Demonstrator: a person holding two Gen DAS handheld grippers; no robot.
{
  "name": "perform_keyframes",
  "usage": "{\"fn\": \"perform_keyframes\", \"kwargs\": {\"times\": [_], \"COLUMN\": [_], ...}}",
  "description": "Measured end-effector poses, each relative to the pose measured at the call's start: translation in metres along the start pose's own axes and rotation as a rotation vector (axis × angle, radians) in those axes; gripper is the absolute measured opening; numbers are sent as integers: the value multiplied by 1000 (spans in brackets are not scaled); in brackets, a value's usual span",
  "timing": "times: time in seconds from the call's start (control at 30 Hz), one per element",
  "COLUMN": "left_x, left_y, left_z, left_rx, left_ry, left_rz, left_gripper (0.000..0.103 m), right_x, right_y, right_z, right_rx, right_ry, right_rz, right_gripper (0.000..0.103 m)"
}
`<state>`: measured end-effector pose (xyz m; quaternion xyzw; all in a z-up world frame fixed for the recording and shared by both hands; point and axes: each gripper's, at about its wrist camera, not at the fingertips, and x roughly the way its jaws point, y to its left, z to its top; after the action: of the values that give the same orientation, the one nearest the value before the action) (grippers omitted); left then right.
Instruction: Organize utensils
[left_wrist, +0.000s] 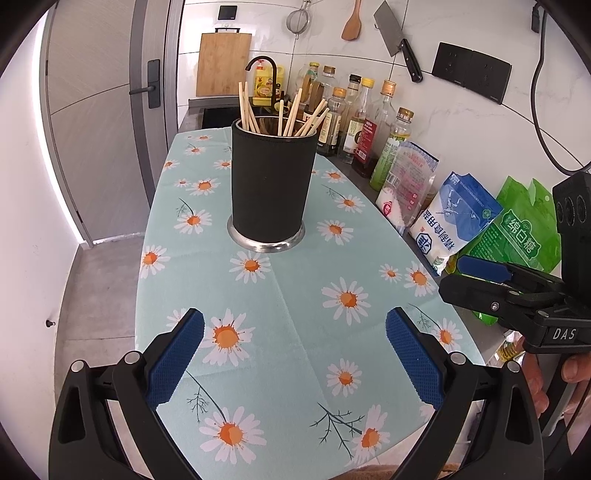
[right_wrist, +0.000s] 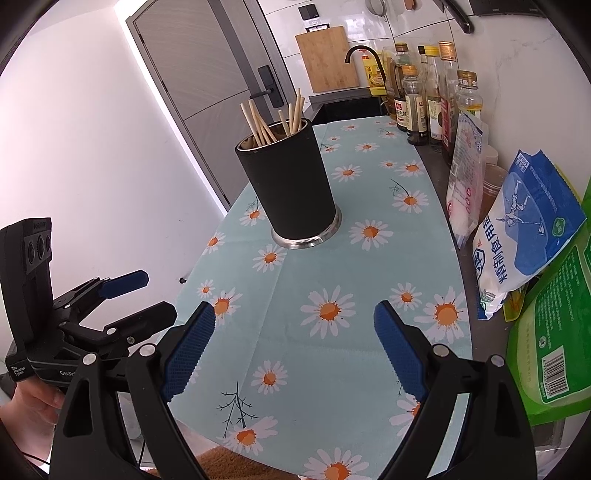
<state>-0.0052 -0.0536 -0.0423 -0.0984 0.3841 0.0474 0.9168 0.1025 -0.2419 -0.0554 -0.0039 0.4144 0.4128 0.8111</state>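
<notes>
Tablecloth (left_wrist: 295, 295) with daisies carries my black holder (left_wrist: 273, 184), chopsticks (left_wrist: 288, 114) upright inside it. It's dead ahead of my left gripper (left_wrist: 295, 354) and slightly left of my right gripper (right_wrist: 295, 347); both gape wide, holding nothing.

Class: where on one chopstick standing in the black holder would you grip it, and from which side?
Probably its bare top end, from above. The chopsticks lean against the holder rim, lower halves hidden inside; only the fanned tops leave room for fingers either side.
</notes>
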Motion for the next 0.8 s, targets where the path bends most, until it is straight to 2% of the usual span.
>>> {"fn": "perform_keyframes", "kwargs": {"times": [0.8], "left_x": [-13], "left_y": [3], "left_z": [-3], "left_rx": [-1], "left_ry": [-11], "left_rz": [-10], "left_gripper": [96], "right_x": [0], "right_y": [10], "right_z": [-2], "right_rx": [-23], "right_ry": [9], "right_rz": [-4], "right_gripper": [87]}}
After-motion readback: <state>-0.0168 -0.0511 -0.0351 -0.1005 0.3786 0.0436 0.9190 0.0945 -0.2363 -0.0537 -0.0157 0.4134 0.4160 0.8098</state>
